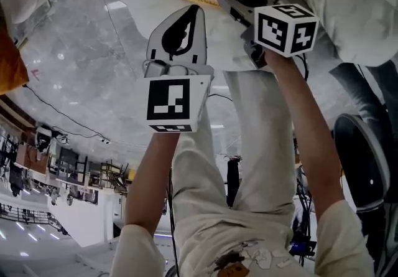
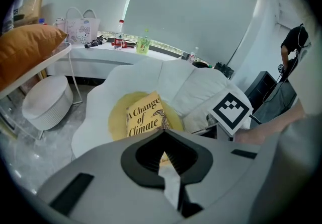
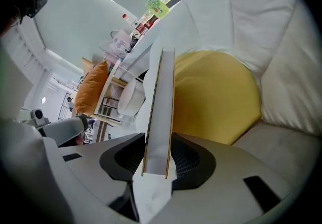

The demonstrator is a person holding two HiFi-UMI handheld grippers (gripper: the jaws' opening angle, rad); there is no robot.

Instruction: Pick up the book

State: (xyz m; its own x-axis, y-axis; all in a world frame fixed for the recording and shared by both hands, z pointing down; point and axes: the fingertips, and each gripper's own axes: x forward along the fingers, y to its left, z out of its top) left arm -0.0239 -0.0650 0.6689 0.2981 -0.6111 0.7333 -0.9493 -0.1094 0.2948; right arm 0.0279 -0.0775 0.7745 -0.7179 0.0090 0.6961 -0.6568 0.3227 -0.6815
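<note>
Book (image 3: 160, 117), yellow cover, title "A Change of Climate", is clamped in the right claw (image 3: 158, 156). Right gripper view shows it edge-on, page block toward the camera, standing up between the two dark pads. Both pads press on the covers near one end.

Book is over a round yellow cushion (image 3: 216, 97) on the seat of a white armchair (image 3: 251, 21). Whether it touches the cushion can't be told.

In left gripper view the cover faces the camera, tilted, w/ its lower part hidden behind the left claw (image 2: 165, 135). Left claw is closed, tips meeting, nothing in it. It sits on the near side of the book, and contact w/ the book isn't clear. The right claw's marker cube (image 2: 231, 109) sits just right of the book in that view.

In head view both claws point away from the person, w/ the right one reaching the book at the top edge.

Further out in left gripper view:
- orange pillow (image 2: 25, 49) at left edge
- round white stool (image 2: 45, 102) below it
- white bench (image 2: 115, 56) along the wall w/ a green bottle (image 2: 143, 44) and a pale bag (image 2: 80, 25)
</note>
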